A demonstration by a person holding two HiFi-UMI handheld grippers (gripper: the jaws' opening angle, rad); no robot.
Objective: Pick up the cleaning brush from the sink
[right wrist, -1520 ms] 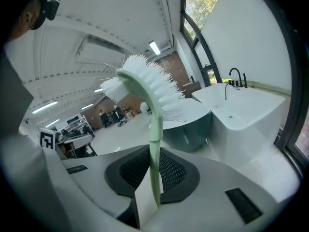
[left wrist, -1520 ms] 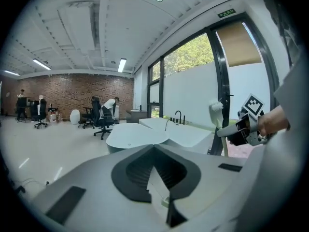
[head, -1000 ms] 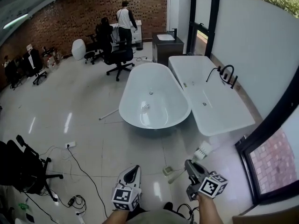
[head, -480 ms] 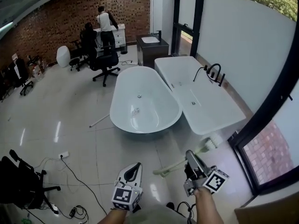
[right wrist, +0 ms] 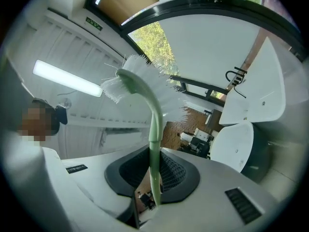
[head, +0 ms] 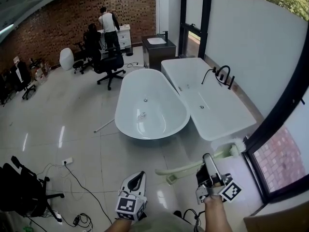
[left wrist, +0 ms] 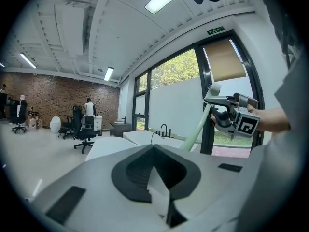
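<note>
The cleaning brush (head: pixel 193 165) has a pale green handle and white bristles (head: pixel 233 148). My right gripper (head: pixel 208 160) is shut on its handle and holds it in the air above the floor tiles, near the window. In the right gripper view the handle (right wrist: pixel 154 144) rises from the shut jaws of the right gripper (right wrist: pixel 153 197) to the bristle head (right wrist: pixel 145 83). My left gripper (head: pixel 138 176) hangs low at the left, shut and empty. In the left gripper view the left gripper (left wrist: pixel 154 149) points at the tubs, and the brush (left wrist: pixel 197 128) shows at the right.
An oval white bathtub (head: pixel 126 111) stands ahead, with a rectangular white tub (head: pixel 227 114) and its black tap (head: pixel 223 75) beside it. A dark window frame (head: pixel 270 124) runs along the right. Cables (head: pixel 72 178) and office chairs lie at the left. People (head: pixel 108 21) stand far back.
My right gripper has risen with the brush, whose bristle head has swung up and right toward the window. The left gripper has lifted slightly.
</note>
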